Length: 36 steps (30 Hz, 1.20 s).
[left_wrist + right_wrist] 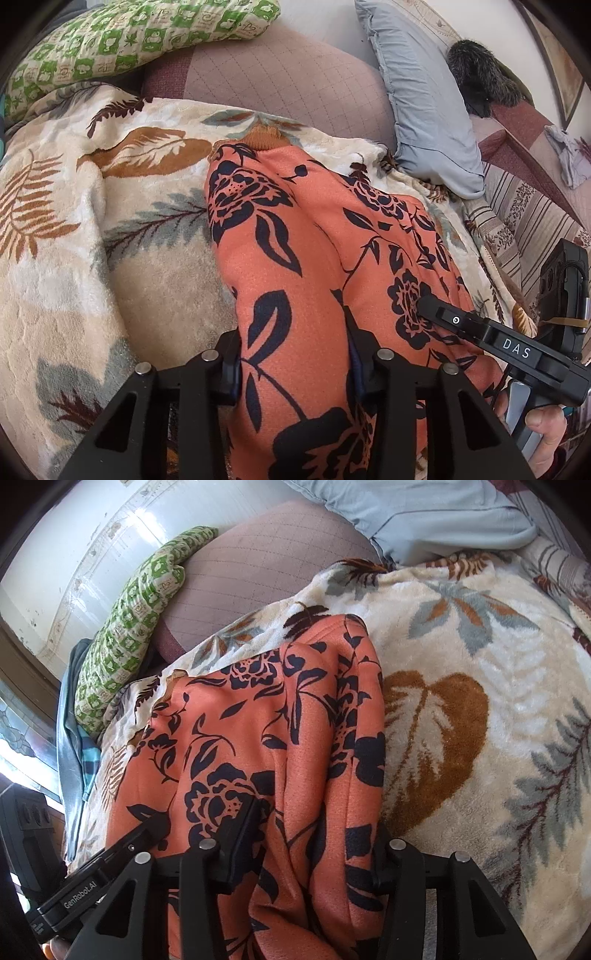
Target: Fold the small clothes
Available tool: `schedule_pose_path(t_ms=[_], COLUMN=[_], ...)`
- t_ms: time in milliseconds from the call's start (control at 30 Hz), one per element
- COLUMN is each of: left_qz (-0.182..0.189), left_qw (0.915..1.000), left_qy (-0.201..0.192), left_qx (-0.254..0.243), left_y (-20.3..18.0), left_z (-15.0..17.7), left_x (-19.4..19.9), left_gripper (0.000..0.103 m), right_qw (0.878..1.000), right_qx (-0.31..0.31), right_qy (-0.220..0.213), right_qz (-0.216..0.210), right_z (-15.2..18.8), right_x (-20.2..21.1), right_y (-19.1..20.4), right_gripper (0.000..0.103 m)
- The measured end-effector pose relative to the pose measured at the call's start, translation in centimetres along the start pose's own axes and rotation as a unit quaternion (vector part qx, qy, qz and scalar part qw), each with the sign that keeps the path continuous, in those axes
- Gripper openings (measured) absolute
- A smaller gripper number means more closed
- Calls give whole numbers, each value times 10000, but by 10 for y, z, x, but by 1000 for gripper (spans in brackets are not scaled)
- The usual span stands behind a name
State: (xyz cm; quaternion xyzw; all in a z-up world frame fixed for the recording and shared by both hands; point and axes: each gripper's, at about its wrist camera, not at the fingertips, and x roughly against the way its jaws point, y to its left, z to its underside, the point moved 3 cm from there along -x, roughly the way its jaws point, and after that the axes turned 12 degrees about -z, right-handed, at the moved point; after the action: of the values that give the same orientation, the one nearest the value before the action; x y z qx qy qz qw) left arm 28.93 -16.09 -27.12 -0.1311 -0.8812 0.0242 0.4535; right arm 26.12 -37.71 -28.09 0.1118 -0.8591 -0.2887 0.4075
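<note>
We are looking down on a cream blanket (62, 236) printed with rust and grey leaves, which is spreading out under and ahead of both tongs and carrying everything we are working on. Beyond it, farther out from the tips, a mauve quilted cushion (273, 70) is resting, with a pale blue pillow (421, 96) leaning to its right and a green-and-cream checked pillow (122, 40) lying to its left. On the blanket the orange garment (295, 266) with dark navy flowers is lying bunched in long ridges, running from between the fingers of both tongs away toward the cushion, its brown ribbed hem at the far end. We are holding the left gripper (295, 373) low over the near end of the garment, and a thick fold of the orange cloth is filling the gap between its two black fingers, so we are reading it as pinching the garment. We are holding the right gripper (306, 853) just to the right of the left one, and it is likewise clamping a gathered fold of the same cloth between its fingers. In the left view the right tong's finger, marked DAS, is pressing into the fabric near the left tong's right side, with a thumb (546, 424) showing beneath its handle.
</note>
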Motion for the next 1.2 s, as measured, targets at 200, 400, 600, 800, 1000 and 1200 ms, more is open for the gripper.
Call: schedule_pose_path(t_ms=[200, 400, 600, 800, 1000, 1200], left_qz=[-77, -284, -677, -996, -1311, -1930], left_qw=[9998, 9985, 9948, 9931, 9910, 9809], left_qy=[-200, -463, -763, -608, -262, -171], left_qx=[-54, 57, -21, 109, 59, -151], left_y=[0, 19, 41, 74, 92, 90], left_z=[-3, -8, -2, 13, 30, 40], left_x=[18, 53, 86, 94, 77, 69], left_gripper=[39, 39, 39, 39, 41, 71], right_qw=[9995, 9971, 9948, 9940, 9952, 9975], right_qx=[152, 450, 503, 363, 331, 229], right_qy=[-267, -573, -597, -370, -105, 259], right_qz=[79, -197, -658, -967, -911, -609], right_z=[-2, 1, 8, 26, 48, 60], right_x=[12, 22, 14, -3, -21, -37], right_y=[7, 30, 58, 81, 92, 76], right_gripper=[38, 38, 38, 38, 38, 46])
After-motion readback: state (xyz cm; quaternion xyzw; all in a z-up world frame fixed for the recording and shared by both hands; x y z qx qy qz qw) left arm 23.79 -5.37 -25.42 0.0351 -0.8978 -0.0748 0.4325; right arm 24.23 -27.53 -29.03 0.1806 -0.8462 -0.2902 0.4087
